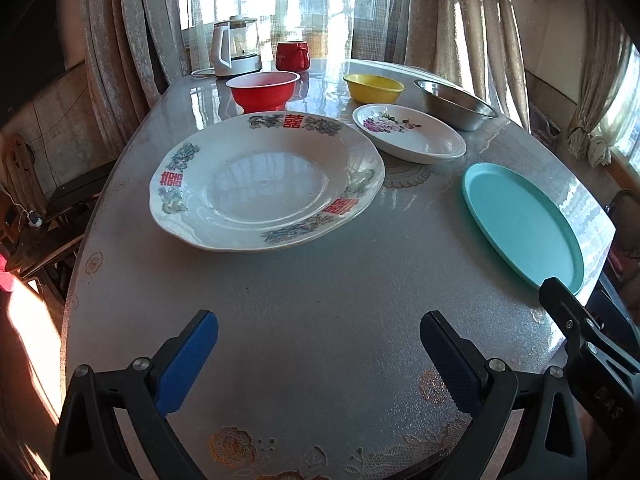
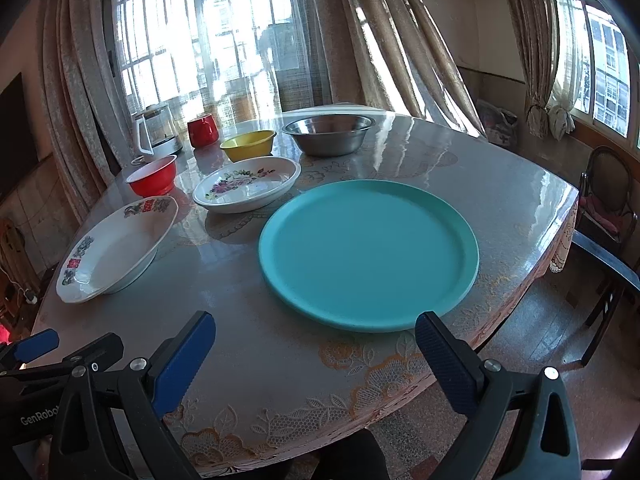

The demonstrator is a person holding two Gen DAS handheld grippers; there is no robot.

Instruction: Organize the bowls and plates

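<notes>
A large white plate with red characters [image 1: 266,182] [image 2: 116,242] lies on the table ahead of my left gripper [image 1: 318,338], which is open and empty. A teal plate [image 2: 368,254] [image 1: 520,222] lies just ahead of my right gripper [image 2: 314,338], also open and empty. Behind them are a small white flowered dish [image 1: 408,132] [image 2: 246,184], a red bowl [image 1: 264,88] [image 2: 154,176], a yellow bowl [image 1: 374,87] [image 2: 248,144] and a steel bowl [image 1: 454,104] [image 2: 328,132]. The right gripper's body shows at the left wrist view's right edge [image 1: 588,340].
A glass kettle [image 1: 236,46] [image 2: 158,130] and a red mug [image 1: 292,55] [image 2: 203,131] stand at the table's far edge by the curtained window. The table [image 1: 320,280] has a glossy lace-patterned cover. A chair [image 2: 608,200] stands to the right, furniture to the left.
</notes>
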